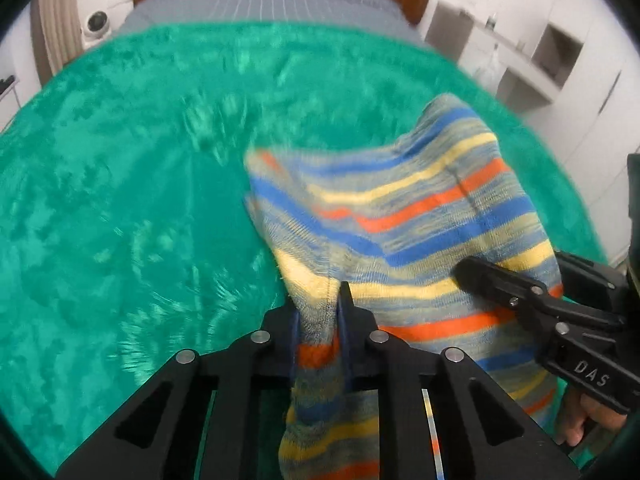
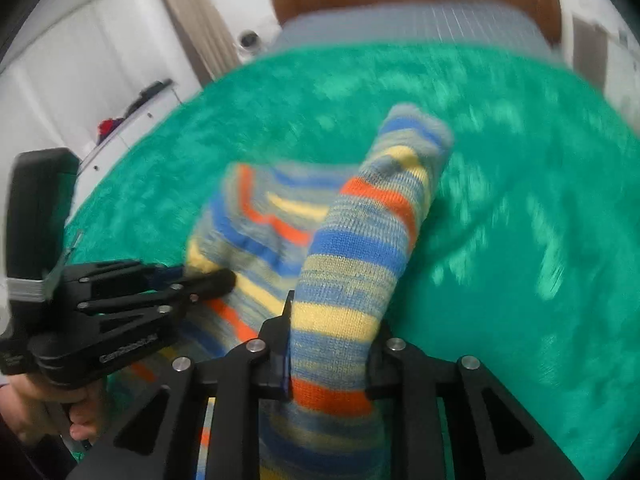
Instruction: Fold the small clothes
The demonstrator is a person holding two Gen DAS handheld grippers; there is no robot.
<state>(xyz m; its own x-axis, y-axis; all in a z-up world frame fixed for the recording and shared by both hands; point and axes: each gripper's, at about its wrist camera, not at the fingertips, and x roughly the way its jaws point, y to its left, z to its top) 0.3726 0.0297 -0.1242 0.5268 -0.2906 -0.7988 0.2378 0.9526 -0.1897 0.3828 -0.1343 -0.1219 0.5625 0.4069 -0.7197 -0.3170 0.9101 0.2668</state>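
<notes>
Left wrist view: the left tongs [image 1: 320, 312] were seen at bottom centre, closed down narrow on a bunched edge of the striped knit garment [image 1: 420, 208], fabric pinched between the pads and trailing down through the frame bottom. The garment was spread right of centre, partly lifted off the green plush blanket [image 1: 120, 180] on the bed. The right tongs [image 1: 466, 270] were seen entering from the right edge, tips pressed on a yellow stripe of the same garment.

Right wrist view: the right tongs [image 2: 332, 340] were clamped on a tube-like section of the knit, a sleeve or a leg, which could not be told, running up to centre frame. The left tongs [image 2: 224, 280] were seen at the left, with a hand [image 2: 48, 408] on the grip, its tips at the garment's edge. Heavy motion blur was noted.

Handling judgement: the garment was judged light, soft and stretchy, with no stiffness, so sagging and bunching between the two grips is likely. The knit was judged grippy, not slippery, and it may drag on the plush pile. Hold is best taken at hems or seam corners, thin single edges, not thick bunches. Fragility was judged low, though snagging of loops on the tong tips is possible.
</notes>
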